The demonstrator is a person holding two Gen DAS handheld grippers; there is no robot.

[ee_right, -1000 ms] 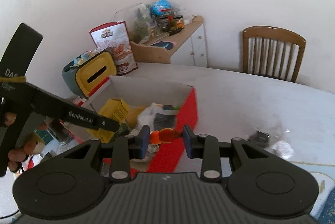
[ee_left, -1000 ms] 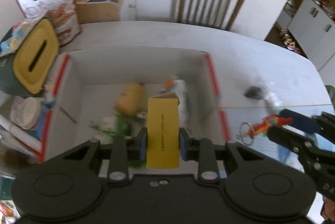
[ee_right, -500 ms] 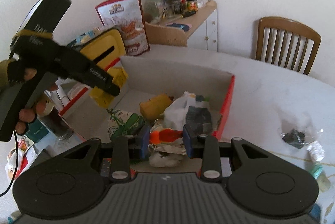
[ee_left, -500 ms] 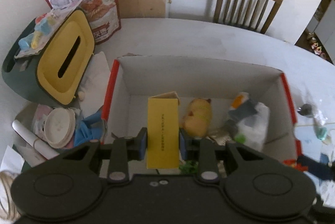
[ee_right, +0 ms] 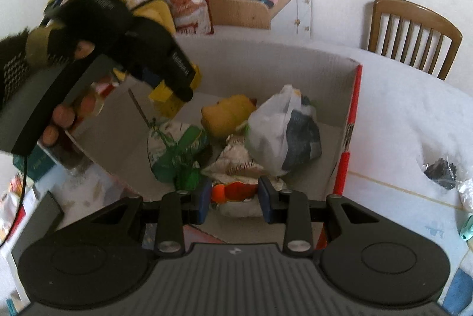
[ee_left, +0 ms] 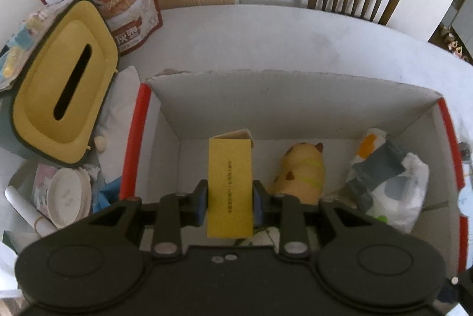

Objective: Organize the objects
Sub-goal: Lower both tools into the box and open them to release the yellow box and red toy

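Objects already fill the box [ee_left: 295, 97] — left tongs [ee_left: 230, 197] grip a yellow carton [ee_left: 230, 183], right tongs [ee_right: 235, 196] an orange toy [ee_right: 236, 191]; a wrapped item [ee_right: 442, 169] waits on the counter [ee_right: 399, 109].

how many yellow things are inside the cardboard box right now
2: a yellow carton clamped in the left gripper at the left of the cardboard box, and a yellow plush toy on its floor. More may hide under the bags.

Plush toy [ee_left: 301, 174] inside cardboard box [ee_left: 266, 106]
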